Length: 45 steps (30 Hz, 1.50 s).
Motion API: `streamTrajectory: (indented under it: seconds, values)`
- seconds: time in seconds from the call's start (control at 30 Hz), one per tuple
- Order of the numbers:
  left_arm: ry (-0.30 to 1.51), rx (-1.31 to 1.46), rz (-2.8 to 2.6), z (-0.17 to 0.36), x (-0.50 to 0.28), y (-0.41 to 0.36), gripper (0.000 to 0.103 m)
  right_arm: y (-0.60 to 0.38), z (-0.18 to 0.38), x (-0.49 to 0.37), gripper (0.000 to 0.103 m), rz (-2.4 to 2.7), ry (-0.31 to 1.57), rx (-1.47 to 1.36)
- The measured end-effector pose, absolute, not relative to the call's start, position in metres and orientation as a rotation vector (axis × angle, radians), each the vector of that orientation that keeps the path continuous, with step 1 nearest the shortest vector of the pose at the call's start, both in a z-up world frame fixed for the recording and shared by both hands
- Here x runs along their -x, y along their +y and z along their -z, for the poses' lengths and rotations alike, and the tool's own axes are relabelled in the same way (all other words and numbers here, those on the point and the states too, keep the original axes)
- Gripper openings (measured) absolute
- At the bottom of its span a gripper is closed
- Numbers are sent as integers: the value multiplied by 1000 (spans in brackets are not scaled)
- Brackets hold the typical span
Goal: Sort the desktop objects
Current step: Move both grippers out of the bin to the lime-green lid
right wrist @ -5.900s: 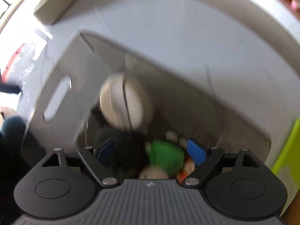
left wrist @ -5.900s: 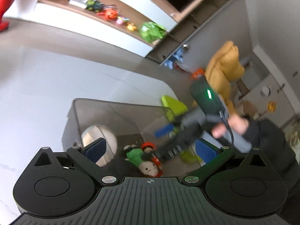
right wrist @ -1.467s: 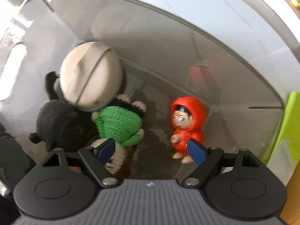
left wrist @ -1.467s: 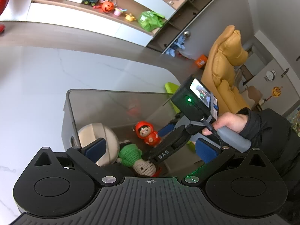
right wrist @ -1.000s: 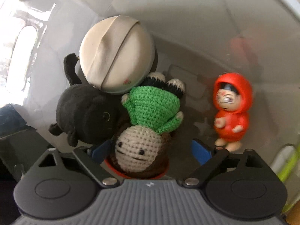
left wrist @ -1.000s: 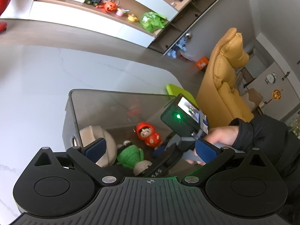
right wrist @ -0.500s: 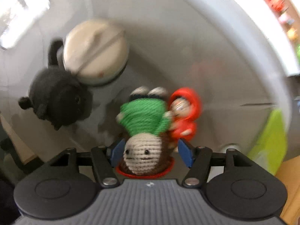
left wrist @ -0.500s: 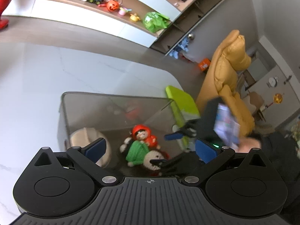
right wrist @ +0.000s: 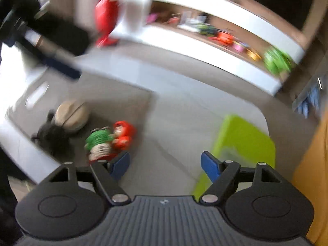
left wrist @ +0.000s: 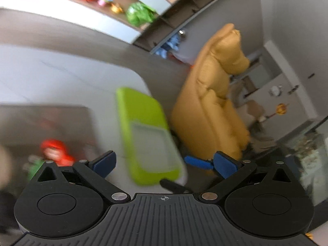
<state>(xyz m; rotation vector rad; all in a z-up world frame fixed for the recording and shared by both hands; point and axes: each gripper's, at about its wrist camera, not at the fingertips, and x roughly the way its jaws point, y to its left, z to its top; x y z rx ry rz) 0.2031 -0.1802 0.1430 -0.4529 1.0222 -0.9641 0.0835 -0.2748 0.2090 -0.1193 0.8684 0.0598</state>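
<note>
My right gripper (right wrist: 165, 164) hangs above the white table (right wrist: 184, 86); its jaws are opening and nothing is between them. Left of it the grey bin (right wrist: 114, 98) holds a green crochet doll (right wrist: 100, 143) lying against a red hooded figure (right wrist: 123, 134), a beige round case (right wrist: 70, 116) and a black plush (right wrist: 51, 136). My left gripper (left wrist: 164, 165) is open and empty over the near end of a lime green tray (left wrist: 147, 135). The red figure (left wrist: 55, 150) shows blurred at its left, inside the bin (left wrist: 41, 119).
The lime green tray (right wrist: 244, 143) lies on the table's right side, near the rounded corner. A yellow armchair (left wrist: 213, 106) stands just past that edge. A blue-padded finger (left wrist: 197, 162) of the other gripper shows low in the left wrist view. Both pictures are motion-blurred.
The right gripper let go of the crochet doll, which now lies by the red figure, and rose out of the bin, opening wider. The left gripper swung right, from the bin to the green tray.
</note>
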Motion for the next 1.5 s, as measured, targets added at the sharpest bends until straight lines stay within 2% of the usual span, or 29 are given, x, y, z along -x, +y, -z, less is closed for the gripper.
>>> streamTrajectory:
  seconds: [0.1,0.2,0.33,0.47,0.6,0.77,1.03,1.27,1.3,1.37,1.4,1.43,1.5]
  values:
    - [1115,484,1020,-111,-194,-241,103,-369,-189,-54,99,50,786,-260]
    - [1271,491,1020,-59,-190,-294,103,-450,-142,-16,99,142,747,-667]
    - [1432,523,870,15,-199,-331,103,-493,-65,19,99,165,731,-1072]
    - [1402,561,735,49,-209,-340,103,-502,-9,28,99,101,673,-1403]
    - [1217,529,767,42,-210,-350,103,-498,13,32,94,102,582,-1527]
    - [1263,517,738,50,-207,-366,103,-491,29,39,94,111,522,-1528]
    - [1377,548,618,79,-199,-376,103,-491,42,42,94,77,527,-1532]
    - [1381,591,645,87,-203,-392,102,-494,49,54,94,136,472,-1491]
    - [1384,589,643,87,-202,-393,98,-495,48,59,94,154,451,-1479]
    - [1386,570,641,86,-197,-393,77,-497,46,67,94,192,417,-1455]
    - [1403,580,658,90,-196,-394,52,-498,45,72,94,214,399,-1435]
    - [1421,590,676,93,-195,-394,40,-498,44,77,94,236,383,-1417]
    - [1432,596,694,97,-192,-394,38,-497,42,85,94,276,357,-1381]
